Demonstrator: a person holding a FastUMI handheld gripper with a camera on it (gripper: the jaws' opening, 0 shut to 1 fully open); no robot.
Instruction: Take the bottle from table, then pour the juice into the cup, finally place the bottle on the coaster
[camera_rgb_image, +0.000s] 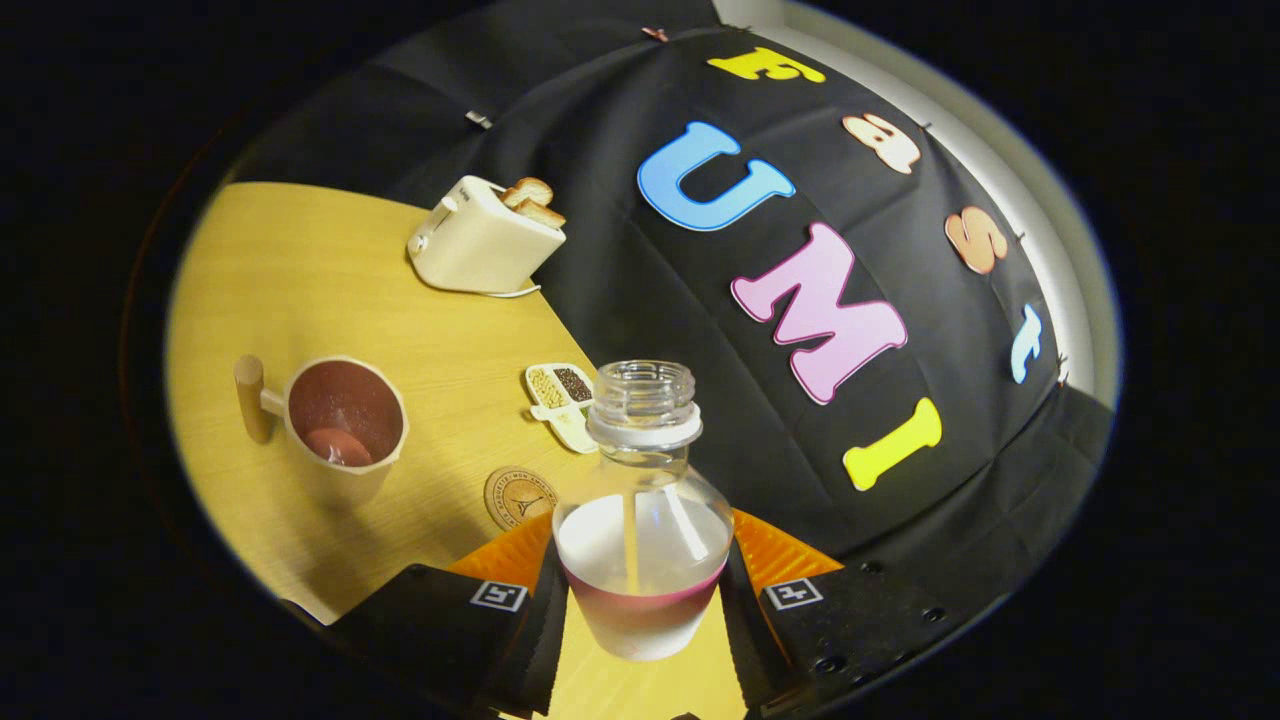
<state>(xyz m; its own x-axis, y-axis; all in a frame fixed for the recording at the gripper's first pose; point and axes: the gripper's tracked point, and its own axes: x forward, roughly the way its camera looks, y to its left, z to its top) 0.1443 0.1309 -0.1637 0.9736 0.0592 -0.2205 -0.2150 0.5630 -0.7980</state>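
The table (330, 280) was pale yellow wood, seen at a steep slant, and it ended against the booth's black cloth wall (620, 290), with a strip of white wall (1060, 250) past the cloth's far edge. The gripper (640, 600) was clamped on the bottle (640, 520) — both fingers (545, 620) pressed against its lower body, its open neck pointing away from them. The bottle was clear, with a pinkish band low down; how much liquid it held was hard to make out, and its base was cut off between the fingers. The cup (345, 420) stood well to the left on the table, its handle turned outward, with a little reddish liquid at the bottom. The coaster (518, 497) lay just ahead of the left finger, partly hidden behind it. A small dish (562, 400) of grains sat just beyond the coaster — partly behind the bottle's neck. A toaster (485, 245) with toast stood against the cloth. Bare wood lay open between cup, coaster and toaster.
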